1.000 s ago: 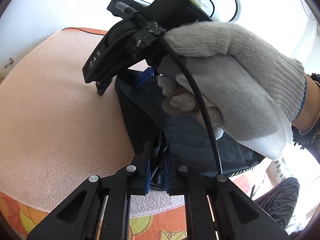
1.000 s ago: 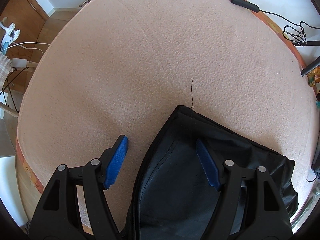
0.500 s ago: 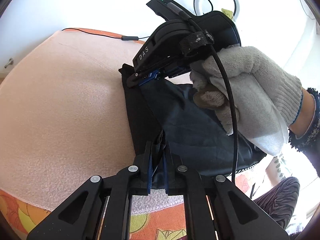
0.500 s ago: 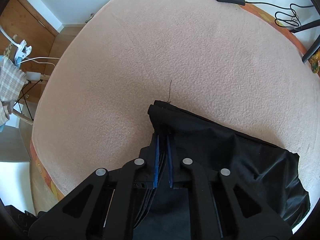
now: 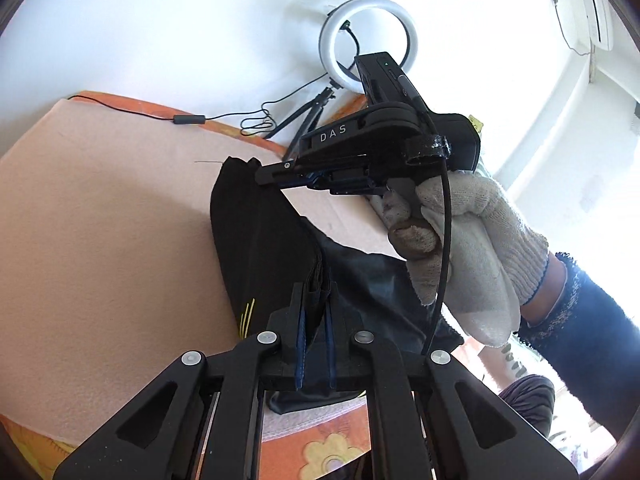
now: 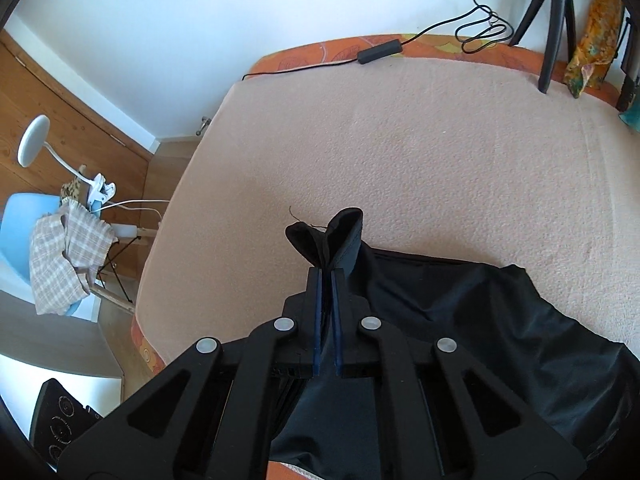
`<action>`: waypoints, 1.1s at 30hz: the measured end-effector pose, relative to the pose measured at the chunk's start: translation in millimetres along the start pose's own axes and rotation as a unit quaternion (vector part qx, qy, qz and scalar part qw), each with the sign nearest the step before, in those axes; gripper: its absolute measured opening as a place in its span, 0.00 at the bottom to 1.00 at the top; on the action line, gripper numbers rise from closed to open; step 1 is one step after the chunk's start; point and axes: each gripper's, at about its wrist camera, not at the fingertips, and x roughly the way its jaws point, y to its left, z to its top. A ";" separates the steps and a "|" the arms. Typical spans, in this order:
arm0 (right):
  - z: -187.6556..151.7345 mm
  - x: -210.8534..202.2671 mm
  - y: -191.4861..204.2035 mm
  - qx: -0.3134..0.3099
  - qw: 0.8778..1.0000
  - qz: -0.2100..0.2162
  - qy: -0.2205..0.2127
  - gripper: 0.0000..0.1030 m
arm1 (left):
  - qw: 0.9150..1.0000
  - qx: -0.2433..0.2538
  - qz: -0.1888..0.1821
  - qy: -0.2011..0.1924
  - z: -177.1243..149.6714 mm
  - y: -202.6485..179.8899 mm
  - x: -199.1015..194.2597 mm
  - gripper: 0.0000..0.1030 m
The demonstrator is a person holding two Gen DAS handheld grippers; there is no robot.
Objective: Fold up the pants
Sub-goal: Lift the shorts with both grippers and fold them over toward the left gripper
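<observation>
I am pinching the black pants [image 5: 260,240] at two edge corners, left tongs [image 5: 315,312] and right tongs [image 6: 327,280] both clamped on fabric above the bed [image 6: 440,152]; the cloth is hanging limp, light, likely slippery.

The pants [image 6: 460,320] were black, with thin yellow stripes [image 5: 247,312] low on one fold. The blanket [image 6: 400,152] on the bed was pale peach; the sheet [image 5: 320,448] under it was orange with yellow flowers. Both grippers were black with blue pads [image 6: 318,320]. The glove [image 5: 472,248] at right of the frame was off-white with brown-stained fingertips. The ring light [image 5: 368,8] was white, the chair [image 6: 16,216] at left pale blue under a beige checked cloth [image 6: 64,252].
</observation>
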 end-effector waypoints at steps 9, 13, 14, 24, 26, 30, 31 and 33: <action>-16.6 -63.5 -54.6 0.042 0.998 0.005 -0.049 0.05 | 0.996 0.046 -0.066 0.022 8.3 -53.8 37.1 0.06; -25.8 -92.6 -82.4 0.062 0.995 0.005 -0.073 0.05 | 0.994 0.059 -0.091 0.034 11.9 -76.3 60.0 0.06; -28.7 -98.8 -89.5 0.068 0.995 0.003 -0.078 0.05 | 0.993 0.061 -0.096 0.038 14.4 -81.8 66.5 0.06; -71.3 -154.9 -169.7 0.125 0.985 -0.020 -0.114 0.05 | 0.982 0.082 -0.146 0.084 16.3 -125.6 130.6 0.06; -81.5 -161.5 -183.2 0.136 0.983 -0.027 -0.119 0.05 | 0.979 0.095 -0.153 0.093 14.5 -137.5 142.6 0.06; -99.9 -171.7 -213.5 0.158 0.978 -0.034 -0.128 0.05 | 0.973 0.107 -0.170 0.116 4.7 -155.9 167.4 0.06; -103.7 -173.2 -220.3 0.163 0.977 -0.036 -0.130 0.05 | 0.971 0.109 -0.174 0.124 1.8 -159.8 175.4 0.06; -112.5 -175.3 -234.3 0.174 0.975 -0.038 -0.132 0.05 | 0.967 0.118 -0.180 0.138 -3.9 -168.2 188.2 0.06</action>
